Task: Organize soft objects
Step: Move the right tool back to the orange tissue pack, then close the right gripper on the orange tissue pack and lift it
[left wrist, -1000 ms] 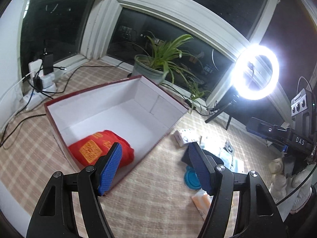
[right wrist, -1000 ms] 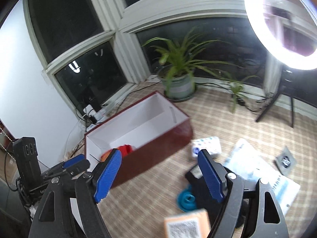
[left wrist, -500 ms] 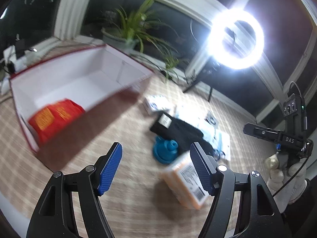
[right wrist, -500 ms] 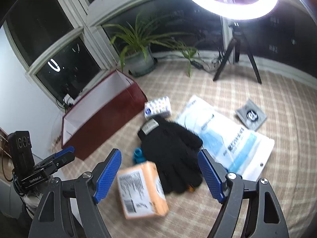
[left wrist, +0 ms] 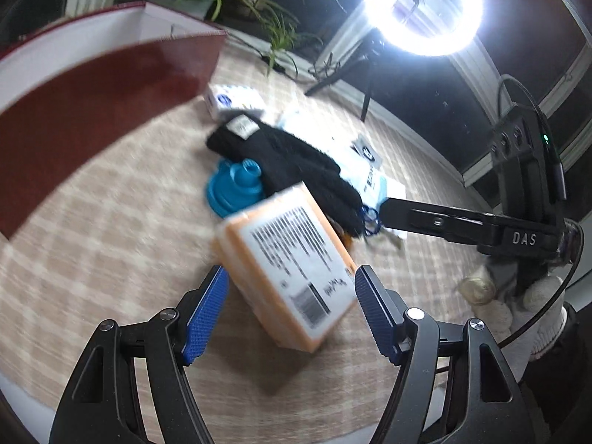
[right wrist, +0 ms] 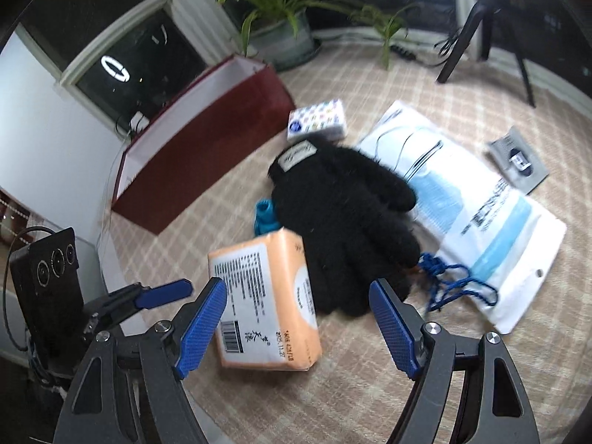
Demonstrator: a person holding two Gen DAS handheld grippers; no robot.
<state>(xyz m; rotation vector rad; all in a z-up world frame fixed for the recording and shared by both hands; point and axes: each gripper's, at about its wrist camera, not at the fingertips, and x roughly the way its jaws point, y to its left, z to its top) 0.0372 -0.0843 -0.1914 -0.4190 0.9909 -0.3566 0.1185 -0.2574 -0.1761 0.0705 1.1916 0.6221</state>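
An orange soft pack with a white label (left wrist: 285, 259) (right wrist: 264, 299) lies on the checked cloth. My left gripper (left wrist: 290, 312) is open, low over the pack, its blue pads on either side of it. My right gripper (right wrist: 296, 323) is open and empty, just above the pack and a black fuzzy glove (right wrist: 344, 214) (left wrist: 288, 166). A blue round item (left wrist: 231, 192) (right wrist: 264, 216) lies partly under the glove. A white-and-blue mask bag (right wrist: 470, 207) and a small tissue pack (right wrist: 318, 122) (left wrist: 233, 100) lie beyond. The red box (left wrist: 92, 85) (right wrist: 199, 140) stands to the left.
A grey flat packet (right wrist: 518, 159) lies at the far right. A potted plant (right wrist: 285, 33), a ring light (left wrist: 421, 3) on a tripod (right wrist: 481, 26) and cables stand along the window. A blue string (right wrist: 455, 281) trails beside the glove.
Both grippers swung away from the red box and dropped toward the pile. The orange pack now lies between the left gripper's pads. Both stayed open.
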